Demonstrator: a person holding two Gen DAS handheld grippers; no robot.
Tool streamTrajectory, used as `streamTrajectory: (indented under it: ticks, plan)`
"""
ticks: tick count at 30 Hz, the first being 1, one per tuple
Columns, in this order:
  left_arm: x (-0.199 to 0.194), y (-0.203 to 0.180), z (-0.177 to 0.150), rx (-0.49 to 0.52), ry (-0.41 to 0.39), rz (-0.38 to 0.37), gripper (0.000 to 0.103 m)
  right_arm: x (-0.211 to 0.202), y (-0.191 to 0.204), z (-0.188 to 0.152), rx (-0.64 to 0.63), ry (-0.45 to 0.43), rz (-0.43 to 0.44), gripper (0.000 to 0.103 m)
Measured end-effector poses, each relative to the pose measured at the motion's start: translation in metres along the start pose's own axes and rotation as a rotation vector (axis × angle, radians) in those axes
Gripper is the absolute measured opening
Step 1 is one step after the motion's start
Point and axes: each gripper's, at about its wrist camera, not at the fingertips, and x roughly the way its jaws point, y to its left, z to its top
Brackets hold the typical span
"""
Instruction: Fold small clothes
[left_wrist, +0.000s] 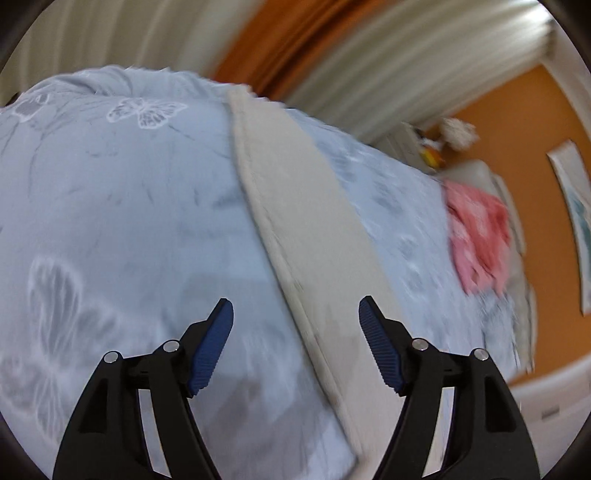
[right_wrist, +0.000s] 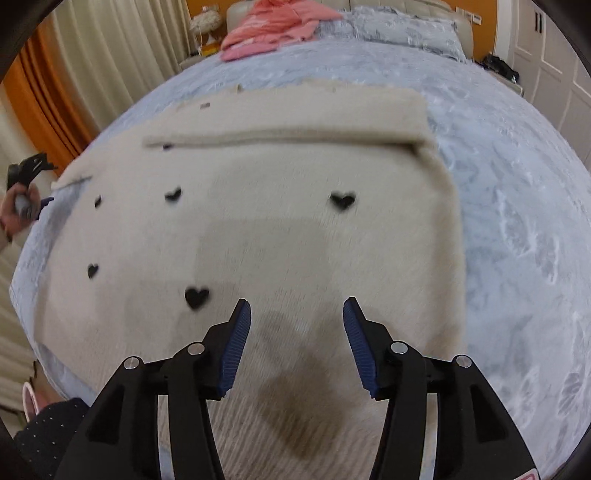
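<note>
light: even, soft | shadows: faint on sweater | motion blur | fisheye edges dark, warped

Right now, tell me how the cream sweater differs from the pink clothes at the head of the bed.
The cream sweater lies spread flat with one sleeve folded across it; the pink clothes sit in a rumpled heap. The sweater carries small black hearts; the pink clothes show none. The sweater lies right under the open right gripper; the pink clothes lie far off by the headboard. Both rest on the blue bedspread.

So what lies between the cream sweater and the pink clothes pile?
Only bare blue bedspread between the cream sweater and the pink clothes pile, per the right wrist view.
</note>
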Motion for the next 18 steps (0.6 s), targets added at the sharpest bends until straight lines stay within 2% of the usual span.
streamTrajectory:
  ticks: [3, 4, 5, 6, 7, 8, 9, 11, 13, 16, 18]
  plan:
    - [0.028, 0.011, 0.010, -0.086, 0.039, 0.035, 0.068, 0.006, -0.003, -0.005, 0.054, 0.017, 0.031, 0.060]
    - [0.029, 0.012, 0.012, -0.095, 0.016, 0.036, 0.068, 0.007, -0.004, -0.005, 0.056, 0.012, 0.039, 0.063]
    - [0.030, 0.007, 0.014, -0.075, -0.004, 0.041, 0.061, 0.007, -0.003, -0.006, 0.053, 0.008, 0.043, 0.064]
    - [0.033, -0.001, 0.015, -0.033, -0.002, 0.053, 0.045, 0.008, -0.002, -0.008, 0.046, 0.003, 0.046, 0.066]
    - [0.038, -0.012, 0.017, 0.043, 0.025, 0.072, 0.005, 0.008, 0.000, -0.009, 0.034, -0.003, 0.043, 0.068]
    - [0.038, -0.018, 0.020, 0.072, 0.029, 0.091, 0.007, 0.009, 0.003, -0.011, 0.019, -0.006, 0.036, 0.069]
    - [0.031, -0.023, 0.019, 0.088, 0.000, 0.074, 0.007, 0.010, 0.005, -0.011, 0.008, -0.008, 0.030, 0.072]
    - [0.007, -0.047, 0.014, 0.129, -0.064, -0.002, 0.005, 0.010, 0.008, -0.012, -0.005, -0.010, 0.030, 0.075]
    - [-0.015, -0.077, 0.003, 0.208, -0.076, -0.077, 0.000, 0.010, 0.010, -0.012, -0.007, -0.014, 0.029, 0.077]
    - [-0.074, -0.146, -0.047, 0.439, -0.109, -0.251, 0.000, 0.009, 0.008, -0.013, 0.010, -0.019, 0.047, 0.078]
    - [-0.114, -0.192, -0.106, 0.625, -0.097, -0.398, 0.000, 0.008, 0.004, -0.012, 0.039, -0.025, 0.071, 0.078]
